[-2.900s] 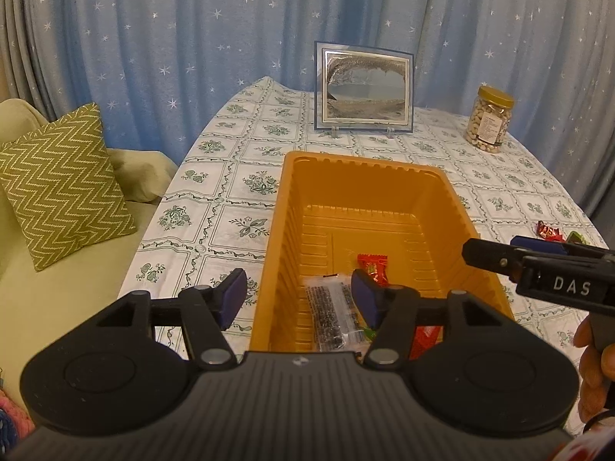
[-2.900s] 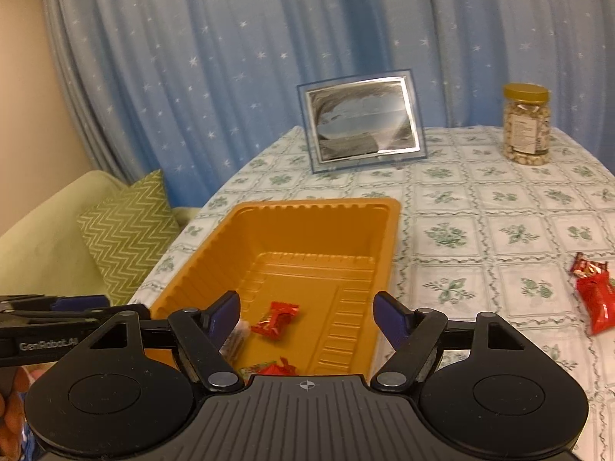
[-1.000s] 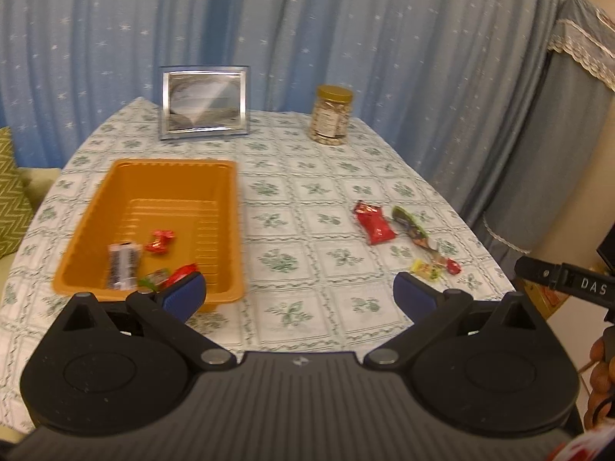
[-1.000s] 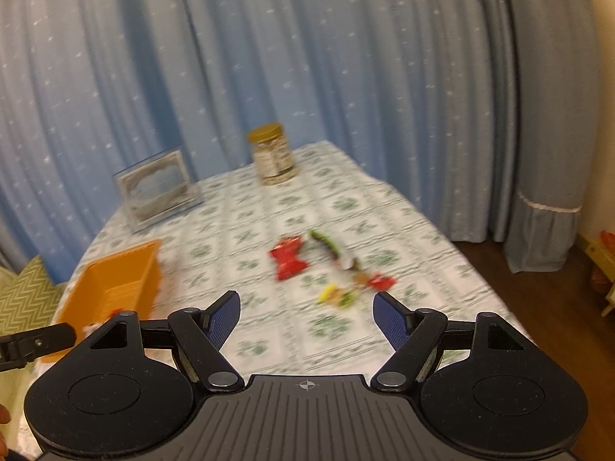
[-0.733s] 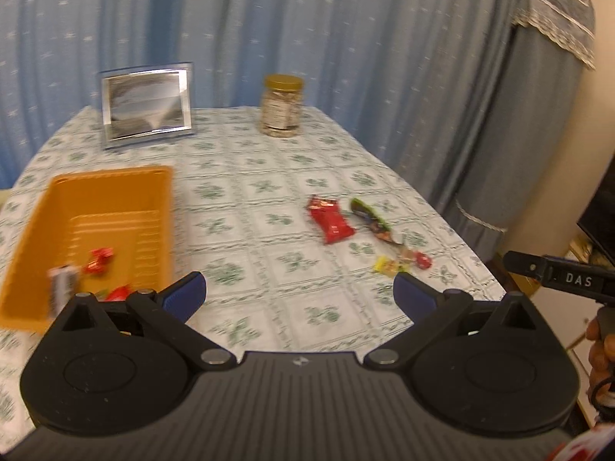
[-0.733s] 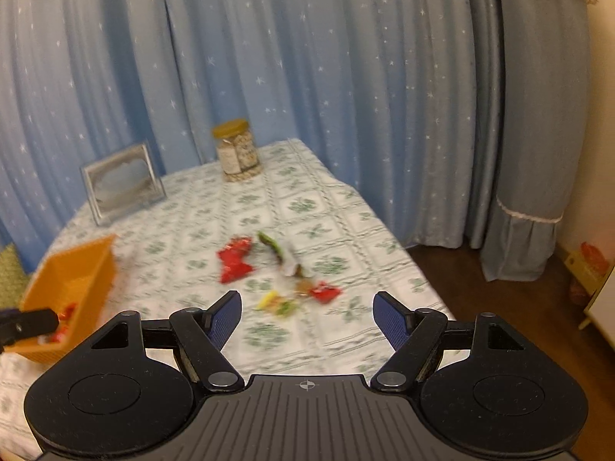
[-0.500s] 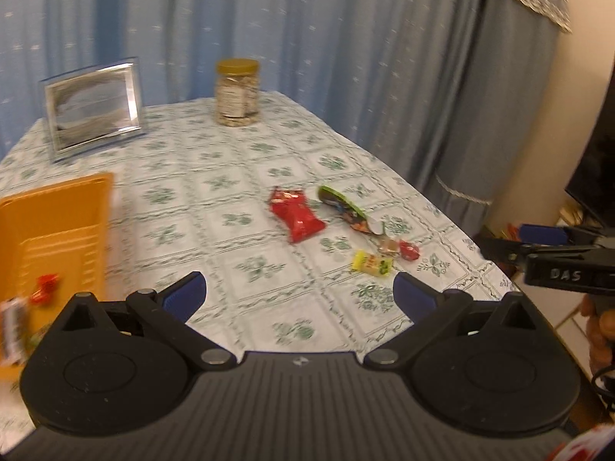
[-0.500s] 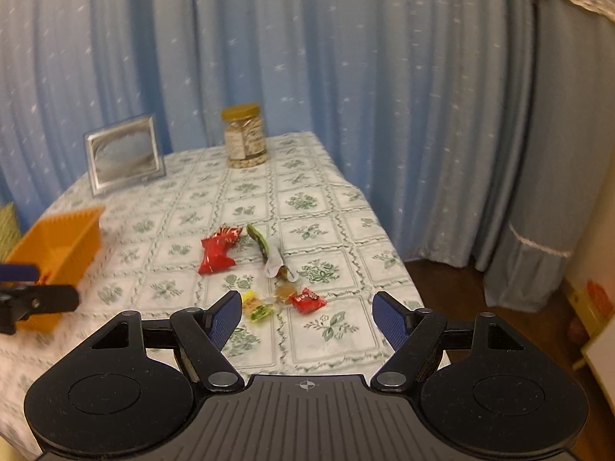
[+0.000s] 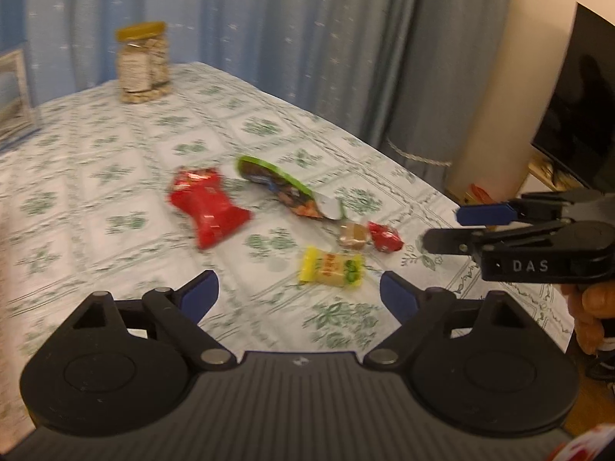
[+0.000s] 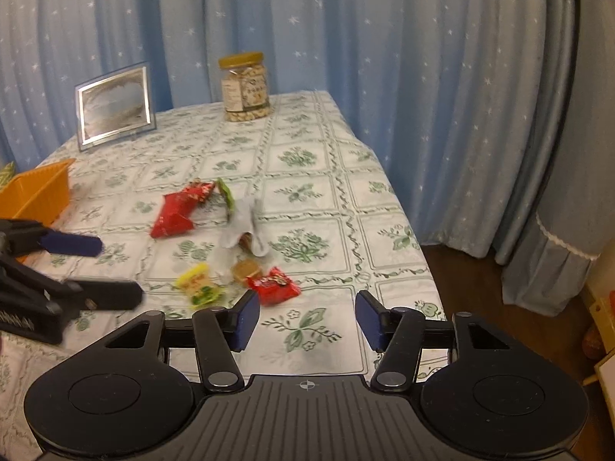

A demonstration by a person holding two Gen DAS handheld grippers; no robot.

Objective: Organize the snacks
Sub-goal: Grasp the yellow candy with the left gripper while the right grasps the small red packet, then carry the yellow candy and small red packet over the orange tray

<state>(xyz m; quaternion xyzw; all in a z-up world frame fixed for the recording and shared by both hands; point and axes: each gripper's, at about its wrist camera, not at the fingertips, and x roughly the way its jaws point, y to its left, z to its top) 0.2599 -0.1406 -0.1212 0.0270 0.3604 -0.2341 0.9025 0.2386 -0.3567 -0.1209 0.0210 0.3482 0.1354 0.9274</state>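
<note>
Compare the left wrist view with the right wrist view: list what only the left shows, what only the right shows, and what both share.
Only the left wrist view shows the dark screen at the far right and the hand gripping the right tool.

Only the right wrist view shows the orange tray at the left edge and the whole picture frame; the left view catches only a sliver of that frame.

Both show the nut jar, the big red packet, the green wrapper, the yellow candy, the small red candy, and the left gripper and right gripper, both open.
</note>
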